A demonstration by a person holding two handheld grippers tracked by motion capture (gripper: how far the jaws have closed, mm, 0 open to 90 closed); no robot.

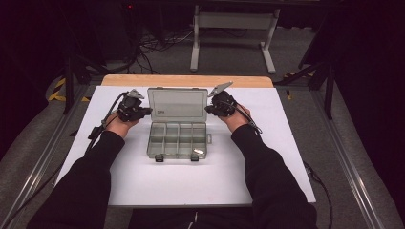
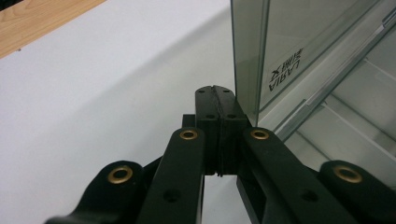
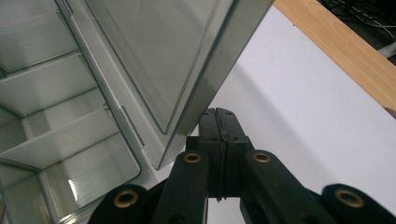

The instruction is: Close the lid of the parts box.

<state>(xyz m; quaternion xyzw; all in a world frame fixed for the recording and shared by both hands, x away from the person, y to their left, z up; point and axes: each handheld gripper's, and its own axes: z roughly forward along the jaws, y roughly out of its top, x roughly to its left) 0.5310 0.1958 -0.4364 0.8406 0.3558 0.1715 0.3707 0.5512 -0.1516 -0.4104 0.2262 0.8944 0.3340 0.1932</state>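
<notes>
1. The left gripper (image 2: 218, 100) has its two jaws pressed flat together with nothing between them. Its tip sits just beside the outer edge of the standing lid (image 2: 299, 51), which rises on the box side of the tip; whether they touch, I cannot tell.

2. The right gripper (image 3: 219, 122) mirrors this, its jaws fully together and empty. The lid's corner hangs just above and to the box side of its tip, very near or touching.

3. In the high view the left gripper (image 1: 143, 111) and right gripper (image 1: 210, 109) flank the lid (image 1: 177, 105) at either side edge, with the person's forearms reaching in from the near side of the table.

4. The step in hand looks like steadying or swinging the lid of the clear plastic compartment box (image 1: 177, 140), whose tray lies open on the white board (image 1: 143, 186), just nearer the person than both tips.

5. To do it well, push with both closed tips evenly at matching height so the lid turns on its hinge without twisting, and keep the force light, since the box will probably slide on the smooth board.

6. A small pale item (image 1: 198, 152) lies in the tray's near compartment on the right gripper's side; avoid jolting it.

7. Beyond the tips, the wooden table edge (image 1: 186, 80) borders the board.
</notes>
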